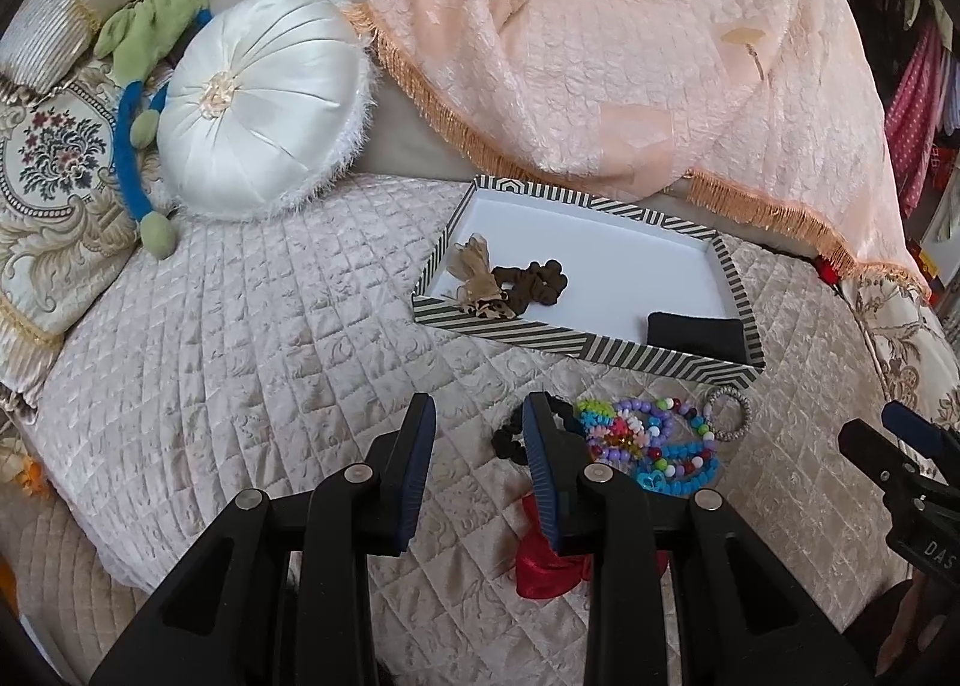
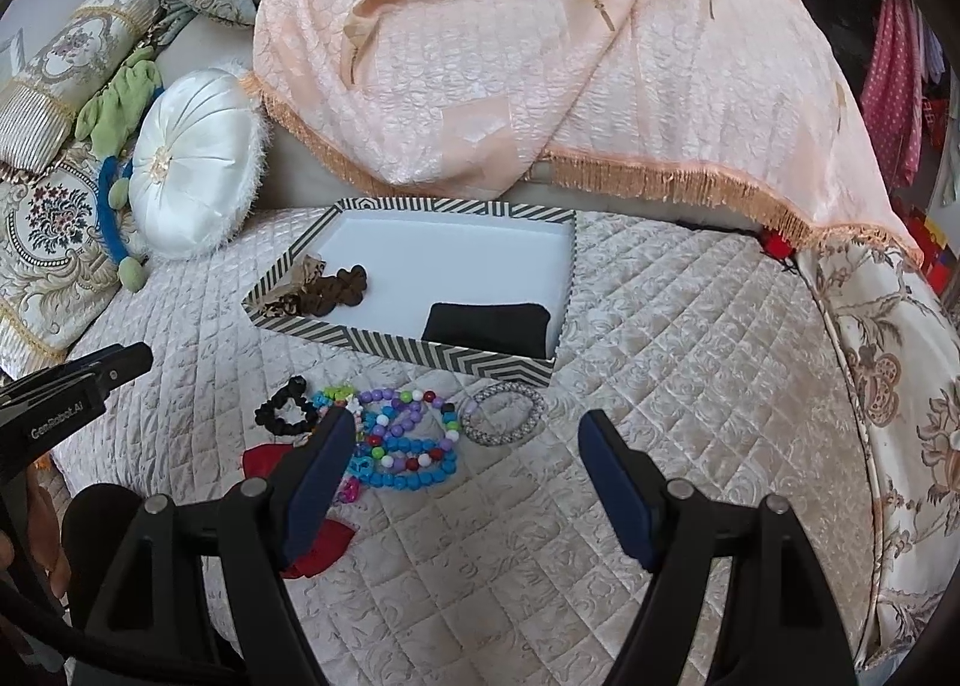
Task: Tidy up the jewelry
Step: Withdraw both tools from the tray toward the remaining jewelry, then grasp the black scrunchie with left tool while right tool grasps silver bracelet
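Observation:
A black-and-white striped tray lies on the quilted bed. It holds a brown scrunchie, a beige fabric bow and a black pouch. In front of it lie coloured bead bracelets, a black scrunchie, a silver bangle and a red cloth. My left gripper hovers open and empty just left of the beads. My right gripper hangs wide open above the quilt, near the bead bracelets and the silver bangle, holding nothing.
A round white satin cushion, a green and blue plush toy and patterned pillows sit at the left. A peach fringed cover is draped behind the tray. The bed's rounded edge runs along the right.

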